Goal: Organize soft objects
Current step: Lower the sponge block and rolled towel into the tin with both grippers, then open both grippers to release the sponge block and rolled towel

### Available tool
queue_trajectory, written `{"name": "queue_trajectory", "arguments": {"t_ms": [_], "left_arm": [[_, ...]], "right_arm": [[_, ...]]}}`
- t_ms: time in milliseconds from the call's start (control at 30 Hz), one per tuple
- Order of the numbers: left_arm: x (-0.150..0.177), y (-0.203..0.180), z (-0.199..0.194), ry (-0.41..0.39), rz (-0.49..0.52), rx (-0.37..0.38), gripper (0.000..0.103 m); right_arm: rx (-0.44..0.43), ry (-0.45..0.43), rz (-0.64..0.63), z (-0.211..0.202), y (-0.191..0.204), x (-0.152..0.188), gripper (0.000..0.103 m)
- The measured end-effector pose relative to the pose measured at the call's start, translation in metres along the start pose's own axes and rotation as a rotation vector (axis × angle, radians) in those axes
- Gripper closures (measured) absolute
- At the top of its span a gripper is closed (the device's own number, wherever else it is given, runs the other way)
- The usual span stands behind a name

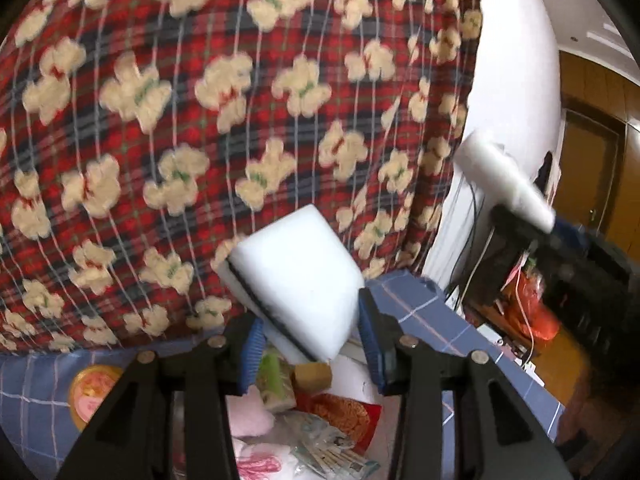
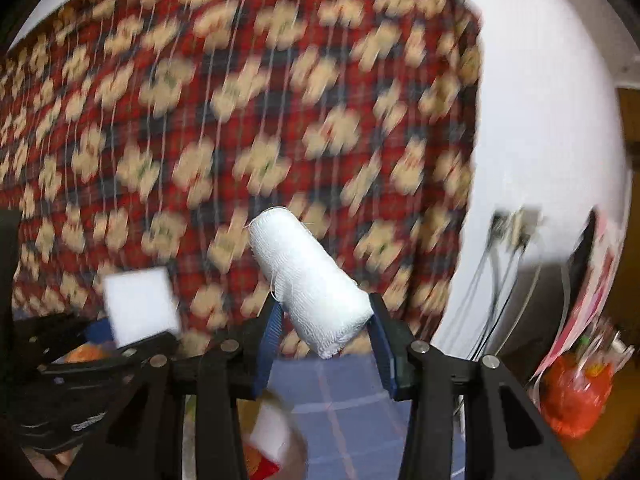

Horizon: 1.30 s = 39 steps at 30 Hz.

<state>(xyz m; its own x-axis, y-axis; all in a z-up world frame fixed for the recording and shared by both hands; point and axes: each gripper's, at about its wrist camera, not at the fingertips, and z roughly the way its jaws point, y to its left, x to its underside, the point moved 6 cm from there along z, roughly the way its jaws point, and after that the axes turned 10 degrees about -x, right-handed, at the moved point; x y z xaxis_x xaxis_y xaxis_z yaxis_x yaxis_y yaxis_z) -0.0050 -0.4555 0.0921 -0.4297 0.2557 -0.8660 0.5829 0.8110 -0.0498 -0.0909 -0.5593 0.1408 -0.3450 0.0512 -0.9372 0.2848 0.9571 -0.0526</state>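
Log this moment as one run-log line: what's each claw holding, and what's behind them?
left claw: shut on sponge | right claw: shut on gauze roll | behind: plaid blanket

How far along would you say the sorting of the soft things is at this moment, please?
Done: nothing visibly sorted yet. In hand: the left gripper holds a white sponge block, and the right gripper a white gauze roll, both raised before the plaid blanket. Left: a jumbled pile of packets and pink cloth remains below.
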Motion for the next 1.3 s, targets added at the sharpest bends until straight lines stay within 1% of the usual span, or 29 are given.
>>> {"name": "queue_trajectory", "arguments": {"t_ms": [133,200,267,367,467,633,800,867,967,1167,1233,1300], "left_arm": [[0.033,0.003,0.03,0.11,0.009,-0.045,0.061],[0.045,0.005,0.039,0.14,0.027,-0.078,0.061],[0.056,0.006,0.048,0.164,0.048,-0.119,0.061],[0.067,0.012,0.057,0.201,0.051,-0.147,0.061],[0.074,0.016,0.065,0.23,0.069,-0.184,0.061],[0.088,0.022,0.077,0.281,0.116,-0.233,0.061],[0.095,0.027,0.083,0.324,0.146,-0.262,0.061],[0.094,0.026,0.084,0.333,0.152,-0.268,0.061],[0.092,0.025,0.085,0.332,0.159,-0.272,0.061],[0.098,0.02,0.094,0.376,0.196,-0.278,0.061],[0.101,0.019,0.096,0.389,0.214,-0.285,0.057],[0.102,0.019,0.098,0.402,0.214,-0.287,0.056]], "right_arm": [[-0.031,0.12,0.056,0.035,0.011,0.043,0.058],[-0.058,0.186,0.103,0.054,0.017,0.067,0.058],[-0.062,0.23,0.137,0.064,0.02,0.084,0.058],[-0.071,0.274,0.156,0.074,0.023,0.102,0.058],[-0.065,0.319,0.134,0.08,0.026,0.11,0.057],[-0.065,0.378,0.148,0.089,0.023,0.125,0.058],[-0.062,0.425,0.165,0.096,0.017,0.136,0.058],[-0.062,0.438,0.171,0.099,0.016,0.138,0.058],[-0.064,0.454,0.148,0.101,0.018,0.14,0.058],[-0.067,0.483,0.152,0.109,0.021,0.143,0.057],[-0.066,0.497,0.14,0.112,0.023,0.143,0.057],[-0.067,0.509,0.127,0.116,0.026,0.145,0.057]]}}
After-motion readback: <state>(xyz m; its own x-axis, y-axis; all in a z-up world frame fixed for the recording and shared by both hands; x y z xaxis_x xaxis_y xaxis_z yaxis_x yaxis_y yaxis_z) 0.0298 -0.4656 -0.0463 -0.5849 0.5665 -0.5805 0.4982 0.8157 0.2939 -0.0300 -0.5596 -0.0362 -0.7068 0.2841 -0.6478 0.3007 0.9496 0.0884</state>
